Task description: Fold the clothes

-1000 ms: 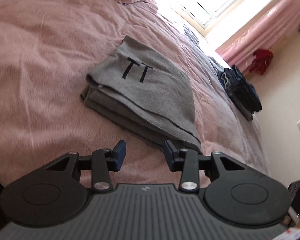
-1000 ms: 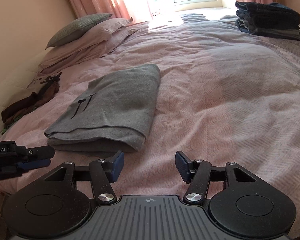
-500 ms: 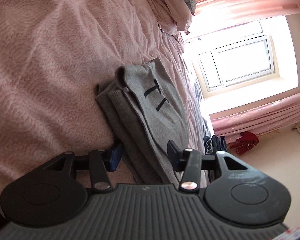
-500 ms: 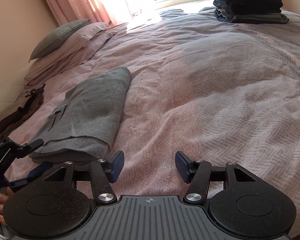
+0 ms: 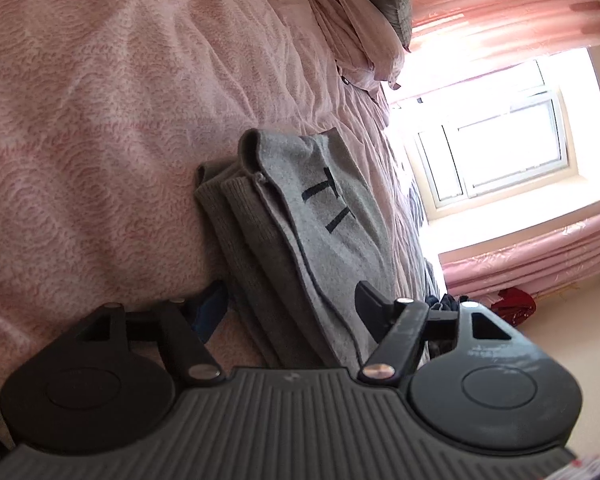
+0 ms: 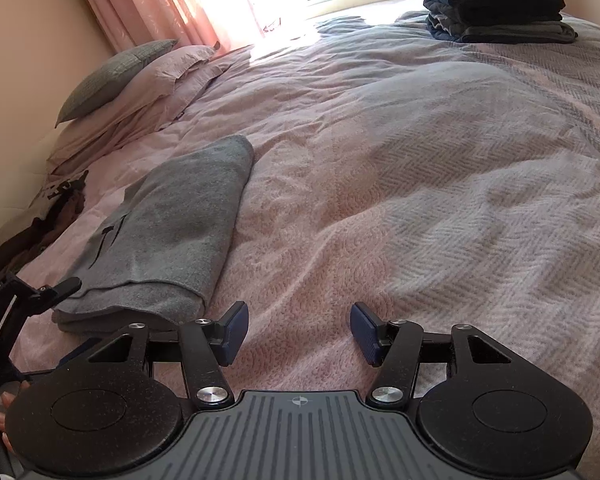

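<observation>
A folded grey sweater with dark lettering lies on the pink bedspread. My left gripper is turned on its side and open, its fingers straddling the sweater's near edge: one blue pad low by the bedspread, the other finger over the top layer. In the right wrist view the sweater lies to the left, and the left gripper shows at its near corner, held by a hand. My right gripper hovers open over bare bedspread, just right of the sweater's corner.
A stack of dark folded clothes sits at the bed's far right. Pillows lie at the head by the pink curtains. A dark crumpled garment lies at the left bed edge. A red item is on the floor.
My left gripper has rolled sideways and moved in until the sweater's edge sits between its open fingers. The right gripper has drifted right, still open.
</observation>
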The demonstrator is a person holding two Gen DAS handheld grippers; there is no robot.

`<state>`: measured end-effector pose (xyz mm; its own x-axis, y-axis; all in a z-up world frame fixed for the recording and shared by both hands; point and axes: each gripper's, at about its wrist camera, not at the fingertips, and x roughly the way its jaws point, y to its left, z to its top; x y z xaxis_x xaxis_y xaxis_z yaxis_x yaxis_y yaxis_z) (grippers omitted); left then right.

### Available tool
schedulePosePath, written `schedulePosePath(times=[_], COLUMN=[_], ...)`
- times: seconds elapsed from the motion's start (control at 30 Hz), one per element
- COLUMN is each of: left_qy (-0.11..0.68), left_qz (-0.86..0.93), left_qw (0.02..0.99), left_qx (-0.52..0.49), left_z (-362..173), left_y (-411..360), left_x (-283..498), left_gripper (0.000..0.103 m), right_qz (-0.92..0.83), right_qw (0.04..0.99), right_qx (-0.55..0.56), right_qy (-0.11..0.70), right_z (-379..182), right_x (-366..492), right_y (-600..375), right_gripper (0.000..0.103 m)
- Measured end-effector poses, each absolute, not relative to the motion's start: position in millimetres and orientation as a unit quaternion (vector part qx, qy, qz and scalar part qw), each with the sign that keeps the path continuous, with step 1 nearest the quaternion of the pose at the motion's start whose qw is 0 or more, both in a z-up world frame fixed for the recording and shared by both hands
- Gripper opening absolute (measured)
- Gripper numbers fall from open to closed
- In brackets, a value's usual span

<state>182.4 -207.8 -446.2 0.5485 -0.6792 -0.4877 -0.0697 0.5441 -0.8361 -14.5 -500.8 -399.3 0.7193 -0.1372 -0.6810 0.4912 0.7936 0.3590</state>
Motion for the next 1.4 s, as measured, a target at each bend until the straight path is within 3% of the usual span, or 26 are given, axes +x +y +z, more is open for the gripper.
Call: schedulePosePath(times=[0.07,0.13,0.17,0.23,0.3,0.63,0.77,0.83,1.03,1.2,1.27,1.3,1.37,1.4], left_qy=[0.424,0.417,0.419,0.423,0.428,0.405,0.436,0.463,0.428,0.424,0.431,0.432,0.436,0.438], left_qz=[-0.193,-0.19,-0.184,-0.186,-0.21,-0.273,-0.247,-0.225,-0.218,-0.224,-0.221,-0.22,-0.218,-0.221], left_qw=[0.769,0.774,0.778,0.778,0.787,0.849,0.851,0.83,0.8,0.793,0.791,0.791,0.794,0.795], left_qx=[-0.438,-0.436,-0.431,-0.426,-0.391,-0.199,-0.156,-0.216,-0.359,-0.376,-0.374,-0.374,-0.364,-0.357], left_z=[-447,-448,-448,-449,-440,-347,-360,-382,-419,-423,-428,-429,-428,-427], left_y=[-212,-217,-219,-218,-215,-157,-127,-111,-75,-81,-87,-90,-94,-95], left_x=[187,190,194,202,213,281,327,331,283,279,285,286,292,295], left_gripper=[0.069,0.061,0.054,0.025,0.02,0.017,0.018,0.019,0.029,0.043,0.042,0.04,0.027,0.022], right_qz=[-0.177,-0.176,-0.176,-0.177,-0.176,-0.094,0.044,0.114,0.215,0.273,0.294,0.3,0.316,0.313], right_qw=[0.888,0.887,0.887,0.886,0.886,0.897,0.876,0.865,0.82,0.753,0.733,0.726,0.722,0.721], right_qx=[0.267,0.268,0.269,0.273,0.275,0.285,0.327,0.327,0.33,0.396,0.415,0.418,0.411,0.413], right_qy=[0.33,0.331,0.331,0.329,0.328,0.324,0.352,0.363,0.415,0.449,0.452,0.457,0.459,0.46], right_z=[-400,-400,-401,-401,-400,-375,-378,-383,-404,-445,-458,-463,-469,-472], right_x=[-14,-14,-14,-14,-13,14,66,109,248,322,337,342,348,347], right_y=[-501,-502,-503,-505,-507,-538,-556,-560,-564,-560,-554,-548,-535,-530], right_gripper=[0.054,0.054,0.054,0.054,0.054,0.054,0.054,0.057,0.066,0.066,0.065,0.063,0.038,0.032])
